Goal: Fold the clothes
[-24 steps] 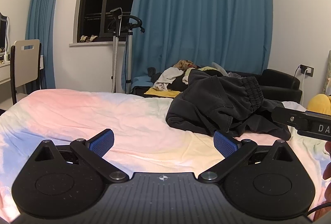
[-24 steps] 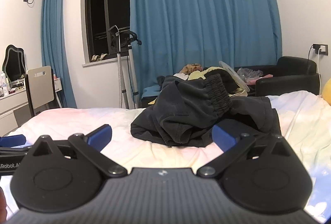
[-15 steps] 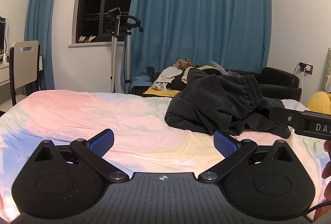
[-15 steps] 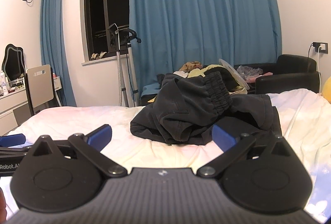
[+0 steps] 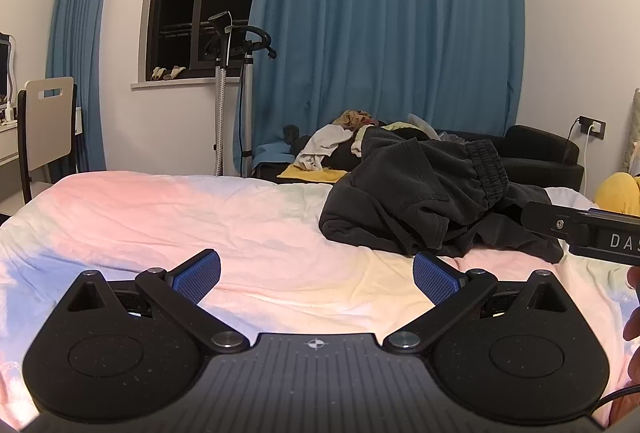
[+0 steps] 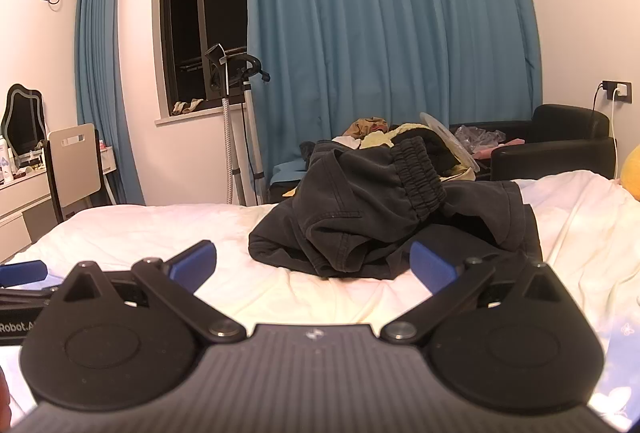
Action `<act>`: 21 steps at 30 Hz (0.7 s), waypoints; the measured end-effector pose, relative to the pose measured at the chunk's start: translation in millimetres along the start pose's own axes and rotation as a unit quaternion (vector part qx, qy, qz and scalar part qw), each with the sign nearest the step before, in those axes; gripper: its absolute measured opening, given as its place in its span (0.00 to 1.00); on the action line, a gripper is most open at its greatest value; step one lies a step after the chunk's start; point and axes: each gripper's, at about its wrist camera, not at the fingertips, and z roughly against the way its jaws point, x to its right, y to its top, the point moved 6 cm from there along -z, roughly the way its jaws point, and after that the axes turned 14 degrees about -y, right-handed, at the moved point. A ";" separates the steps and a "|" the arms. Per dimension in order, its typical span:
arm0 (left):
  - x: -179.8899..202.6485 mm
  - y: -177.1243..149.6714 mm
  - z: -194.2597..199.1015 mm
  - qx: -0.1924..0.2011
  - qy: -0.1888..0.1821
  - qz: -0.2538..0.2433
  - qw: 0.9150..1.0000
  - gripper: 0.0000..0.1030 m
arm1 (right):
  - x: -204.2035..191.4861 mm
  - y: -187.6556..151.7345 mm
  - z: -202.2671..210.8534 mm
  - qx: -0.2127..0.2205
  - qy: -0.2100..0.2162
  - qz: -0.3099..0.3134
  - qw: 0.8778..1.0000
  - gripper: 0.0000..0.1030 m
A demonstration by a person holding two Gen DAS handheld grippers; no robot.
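While the left gripper [image 5: 316, 273] and the right gripper [image 6: 313, 261] both hang low over the bed [image 5: 160, 209] with their blue pads spread wide and nothing between them, no folding has started yet. A little farther on, the black sweatpants [image 6: 360, 221] lie in a crumpled heap on the sheet, stretchy waistband on top, with the blue curtain [image 6: 380, 33] far behind. I think the next move is to reach in, pinch the waistband and pull the pants out flat.

occluded: clothes pile [image 6: 384, 131] behind dark trousers [image 6: 360, 217] | items: perhaps shirts, indistinct
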 end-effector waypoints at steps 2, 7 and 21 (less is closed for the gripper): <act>0.0 -0.6 0.1 0.000 0.000 0.000 1.000 1.00 | 0.7 -0.9 -2.3 0.000 -0.001 0.000 1.000 1.00; -0.4 -1.5 0.0 -0.002 -0.002 0.001 1.000 1.00 | 2.3 -2.6 -4.2 -0.003 -0.002 -0.001 1.000 1.00; 1.0 -0.3 1.3 -0.002 -0.002 -0.001 1.000 1.00 | 10.6 -0.3 -3.2 0.021 -0.002 -0.025 0.999 1.00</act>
